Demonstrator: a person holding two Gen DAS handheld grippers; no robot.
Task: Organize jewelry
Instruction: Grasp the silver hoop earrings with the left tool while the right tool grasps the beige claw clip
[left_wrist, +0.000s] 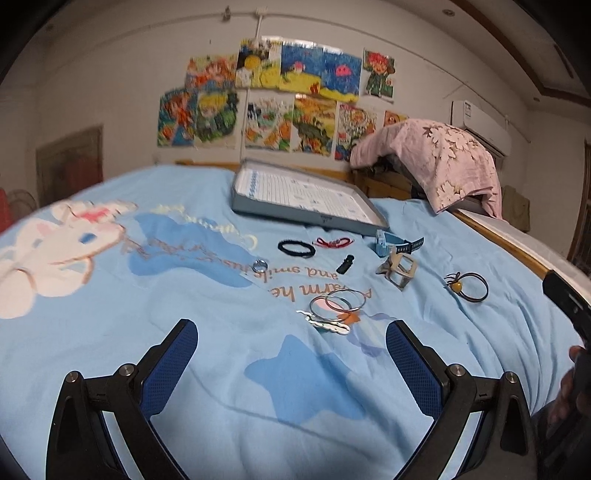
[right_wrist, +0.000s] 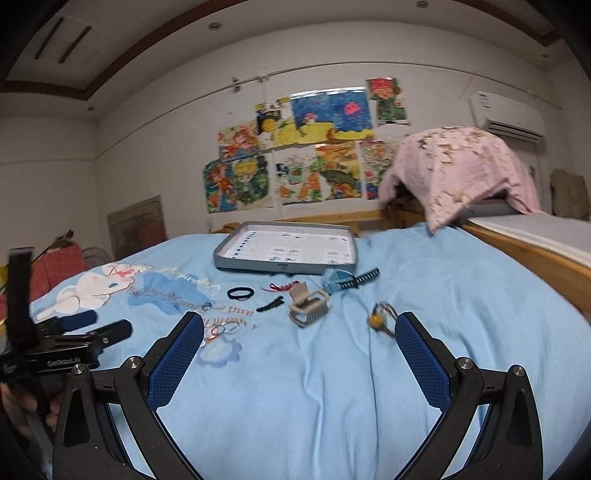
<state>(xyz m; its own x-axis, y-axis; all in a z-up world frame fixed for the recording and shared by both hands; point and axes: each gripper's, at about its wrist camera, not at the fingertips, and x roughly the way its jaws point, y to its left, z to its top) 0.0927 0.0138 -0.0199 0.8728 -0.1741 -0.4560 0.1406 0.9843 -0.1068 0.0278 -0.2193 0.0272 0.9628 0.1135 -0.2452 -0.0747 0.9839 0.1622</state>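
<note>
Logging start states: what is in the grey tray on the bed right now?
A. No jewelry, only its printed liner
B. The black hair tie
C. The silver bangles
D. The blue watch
A: the tray shows only its printed liner, while the watch, bangles and hair tie lie on the bedsheet.

We see a bed (right_wrist: 424, 295) spread with a light blue sheet (left_wrist: 110, 350) printed with a white cartoon rabbit on the left. On the far white wall (right_wrist: 147, 147) hang colourful children's drawings (left_wrist: 277, 99). At far right, a pink flowered cloth (right_wrist: 465, 170) drapes over furniture beneath a white air conditioner (left_wrist: 480, 125). Recessed lights (right_wrist: 214, 26) dot the wood-trimmed ceiling.
</note>
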